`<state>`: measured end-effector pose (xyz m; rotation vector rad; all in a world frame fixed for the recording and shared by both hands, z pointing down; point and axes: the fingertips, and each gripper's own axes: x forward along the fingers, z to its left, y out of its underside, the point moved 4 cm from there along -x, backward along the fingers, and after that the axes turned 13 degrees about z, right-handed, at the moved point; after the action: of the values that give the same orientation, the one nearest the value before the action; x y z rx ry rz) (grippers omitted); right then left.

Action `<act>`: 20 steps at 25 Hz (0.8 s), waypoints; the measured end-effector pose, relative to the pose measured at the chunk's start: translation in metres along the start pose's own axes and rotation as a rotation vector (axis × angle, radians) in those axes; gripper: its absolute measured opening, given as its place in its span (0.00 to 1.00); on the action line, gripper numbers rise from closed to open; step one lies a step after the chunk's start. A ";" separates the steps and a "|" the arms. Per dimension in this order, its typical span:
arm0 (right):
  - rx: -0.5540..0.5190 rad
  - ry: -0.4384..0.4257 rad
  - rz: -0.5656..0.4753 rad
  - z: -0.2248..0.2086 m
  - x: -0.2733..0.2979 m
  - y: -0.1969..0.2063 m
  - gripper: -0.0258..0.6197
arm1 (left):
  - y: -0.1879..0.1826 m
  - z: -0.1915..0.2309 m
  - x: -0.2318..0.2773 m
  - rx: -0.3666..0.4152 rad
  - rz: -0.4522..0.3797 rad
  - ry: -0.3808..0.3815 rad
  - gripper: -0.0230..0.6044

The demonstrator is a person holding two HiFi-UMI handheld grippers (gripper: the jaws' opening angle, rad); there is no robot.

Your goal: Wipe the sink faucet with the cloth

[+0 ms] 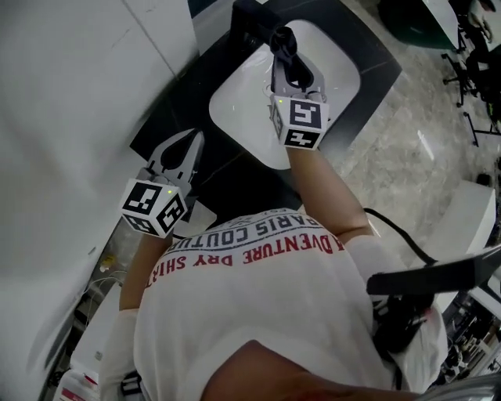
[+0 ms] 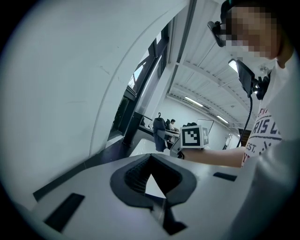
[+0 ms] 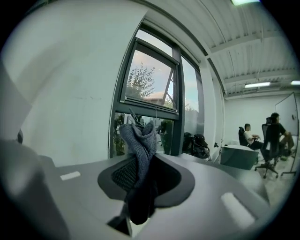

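Your right gripper [image 3: 140, 157] pinches a grey knit cloth [image 3: 138, 138], crumpled into a soft twist, above the smooth, white, round-cornered sink [image 1: 235, 106]. Your left gripper [image 1: 194, 138], its ribbed dark pads pressed together and empty, hangs over the dark countertop [image 1: 184, 90].

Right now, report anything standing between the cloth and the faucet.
Nothing visible does. The grey cloth, clamped in the right gripper, is held over the white sink, close beside the black faucet.

Right gripper [image 1: 290, 69] up over the white rounded sink basin [image 1: 235, 110], dark grey cloth [image 1: 283, 42] pinched in its jaws. Left gripper [image 1: 193, 142] hangs over the black desk [image 1: 168, 117], close by the white wall [image 1: 70, 94].
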<state>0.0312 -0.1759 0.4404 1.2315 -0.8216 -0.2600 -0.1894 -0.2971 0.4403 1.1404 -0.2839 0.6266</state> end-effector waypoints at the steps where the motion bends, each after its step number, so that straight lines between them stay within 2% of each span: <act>1: 0.018 -0.034 -0.016 0.006 -0.002 -0.004 0.16 | -0.002 0.000 -0.004 0.001 -0.006 -0.006 0.04; 3: 0.017 -0.097 -0.037 0.017 -0.014 -0.011 0.16 | -0.005 -0.003 -0.009 0.004 -0.031 -0.009 0.04; 6: -0.053 -0.191 -0.030 0.030 -0.044 -0.014 0.16 | -0.003 -0.012 -0.013 -0.020 -0.066 -0.002 0.04; 11: -0.095 -0.418 -0.002 0.049 -0.088 -0.017 0.16 | 0.000 -0.036 -0.032 -0.054 -0.119 -0.062 0.04; 15: -0.112 -0.561 0.013 0.033 -0.131 -0.005 0.16 | 0.015 -0.079 -0.027 -0.069 -0.129 -0.100 0.04; 20: -0.185 -0.734 -0.016 -0.019 -0.160 0.026 0.16 | 0.033 -0.154 -0.002 -0.086 -0.216 -0.252 0.04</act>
<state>-0.0737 -0.0589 0.3957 0.9631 -1.3788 -0.8122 -0.2262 -0.1491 0.4018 1.1491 -0.3931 0.2769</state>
